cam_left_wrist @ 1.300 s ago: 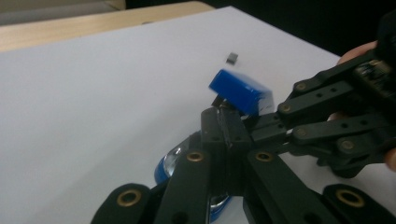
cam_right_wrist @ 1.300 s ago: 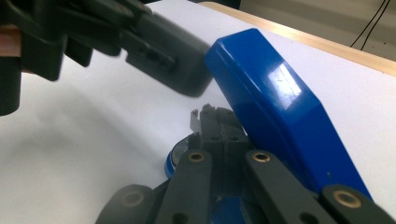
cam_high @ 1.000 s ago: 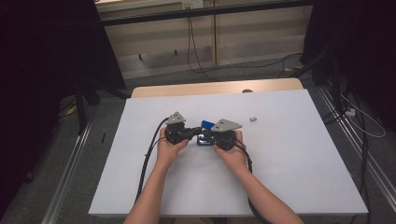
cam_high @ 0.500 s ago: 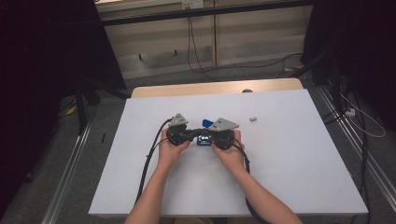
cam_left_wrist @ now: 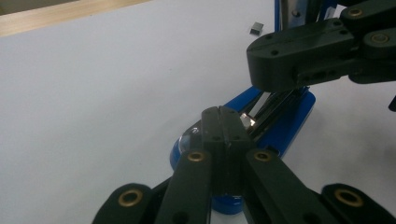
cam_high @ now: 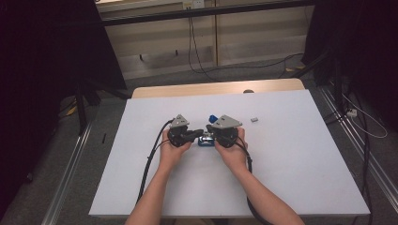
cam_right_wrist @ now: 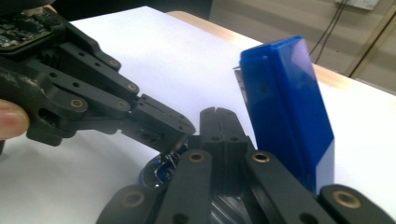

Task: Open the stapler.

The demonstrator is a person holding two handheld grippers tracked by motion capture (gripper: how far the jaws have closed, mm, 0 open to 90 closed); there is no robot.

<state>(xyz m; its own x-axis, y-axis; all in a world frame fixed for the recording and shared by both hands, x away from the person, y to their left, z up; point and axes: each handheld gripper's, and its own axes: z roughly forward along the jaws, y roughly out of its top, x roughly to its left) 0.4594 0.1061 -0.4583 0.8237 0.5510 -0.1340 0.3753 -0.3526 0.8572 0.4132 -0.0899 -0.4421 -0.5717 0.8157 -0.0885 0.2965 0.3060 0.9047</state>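
White worktop (cam_high: 291,178) takes up most of the shot. Left tool (cam_high: 196,135) and right tool (cam_high: 209,136) sit tip to tip over the middle, both with jaws pressed together. Wedged right between and under the tips is a blue stapler (cam_high: 204,141), opened up, its blue top (cam_right_wrist: 287,107) standing just beside the right tool. A tiny grey block (cam_high: 254,120) lies well off past the right tool.
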